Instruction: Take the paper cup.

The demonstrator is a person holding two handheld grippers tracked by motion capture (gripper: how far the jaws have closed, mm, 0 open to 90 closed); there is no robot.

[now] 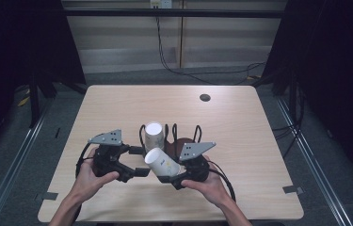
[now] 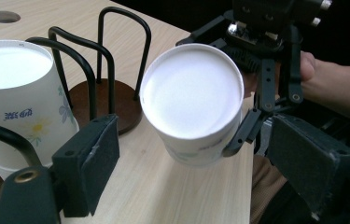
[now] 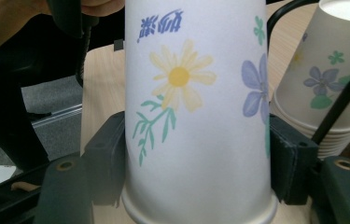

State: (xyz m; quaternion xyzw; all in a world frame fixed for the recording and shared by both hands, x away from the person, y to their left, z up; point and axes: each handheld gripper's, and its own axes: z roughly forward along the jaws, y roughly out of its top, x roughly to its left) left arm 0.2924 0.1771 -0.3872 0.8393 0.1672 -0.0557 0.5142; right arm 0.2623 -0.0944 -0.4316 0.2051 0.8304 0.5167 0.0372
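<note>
A white paper cup [image 1: 161,161] printed with flowers lies tilted above the table, and my right gripper [image 1: 170,170] is shut on its lower wall. In the right gripper view the cup [image 3: 196,93] stands between both pads [image 3: 288,158]. My left gripper [image 1: 139,161] is open just left of the cup's closed base. In the left gripper view that base [image 2: 192,91] faces me, between my spread jaws and apart from both. A stack of upturned cups [image 1: 154,135] sits in a black wire rack [image 1: 183,134] behind the grippers.
The rack has a round brown base [image 2: 119,100] and several wire hoops [image 2: 121,28]. A dark round hole [image 1: 205,97] is set in the wooden table [image 1: 240,132] at the far right. Both hands are near the table's front edge.
</note>
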